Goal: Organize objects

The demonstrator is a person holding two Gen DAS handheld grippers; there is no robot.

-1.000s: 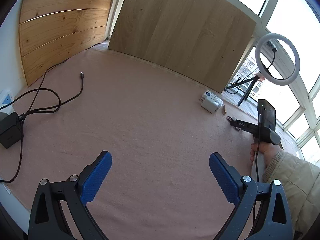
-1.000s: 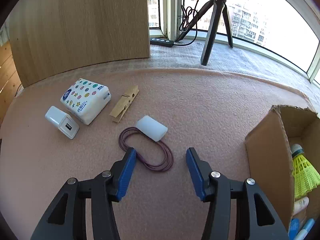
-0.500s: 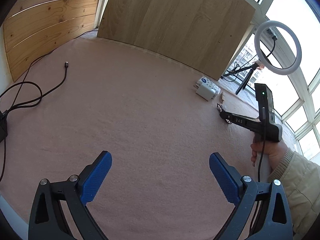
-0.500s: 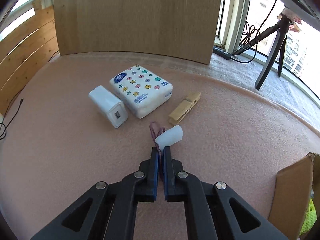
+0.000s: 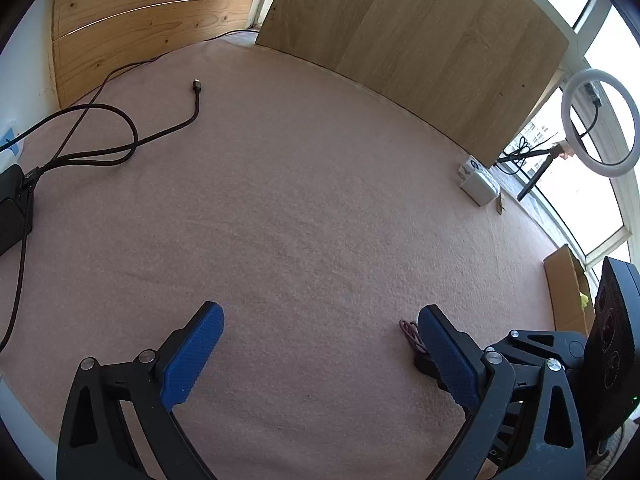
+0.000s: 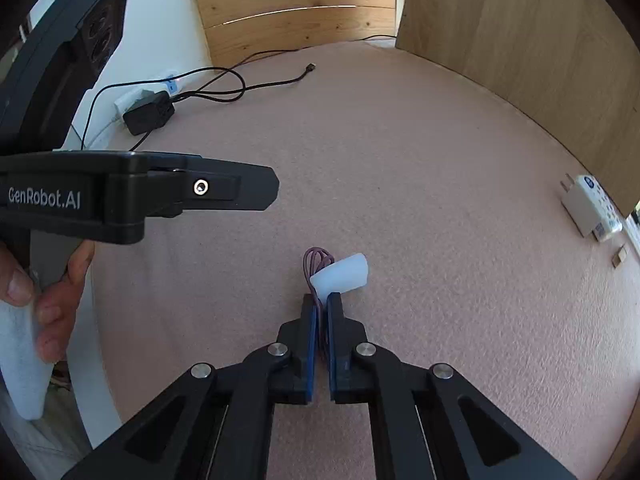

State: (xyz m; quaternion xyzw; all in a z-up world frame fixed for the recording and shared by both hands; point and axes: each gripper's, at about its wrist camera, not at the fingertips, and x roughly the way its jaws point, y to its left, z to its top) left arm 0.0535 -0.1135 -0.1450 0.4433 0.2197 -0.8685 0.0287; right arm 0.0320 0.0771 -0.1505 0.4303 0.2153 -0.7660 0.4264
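Cord [image 6: 316, 264], a purple loop with a white tag [image 6: 342, 275] on it, was pinched between the blue pads [image 6: 311, 344] of the right gripper [image 6: 322, 312], whose jaws were drawn nearly together with only the thin strands between them. The loop stuck out past the fingertips and the tag sat at the tips, tilted toward the right; whether the cord was touching the carpet [image 6: 400, 160] or lifted off it could not be told. In the left wrist view the same cord [image 5: 410, 332] showed just beside the inner finger of the left gripper [image 5: 318, 322], which was spread wide with nothing between its blue pads [image 5: 192, 356] and only pink carpet [image 5: 300, 200] under it. The left gripper's black body [image 6: 132, 192] lay to the left of the cord in the right wrist view, held by a hand [image 6: 52, 300]. Far right of the cord, near the wooden board [image 6: 520, 40], lay a white charger [image 6: 578, 210] touching a tissue pack [image 6: 606, 208], with a peg [image 6: 619, 255] just beside them; the same charger [image 5: 477, 188] appeared small in the left view, below a ring light [image 5: 598, 120]. A cardboard box [image 5: 564, 288] stood right of the cord in that view, something yellow inside it. Well away from the cord, by the plank wall [image 5: 152, 12], a black cable [image 5: 120, 132] curled on the carpet and ran to a black adapter [image 6: 149, 114].
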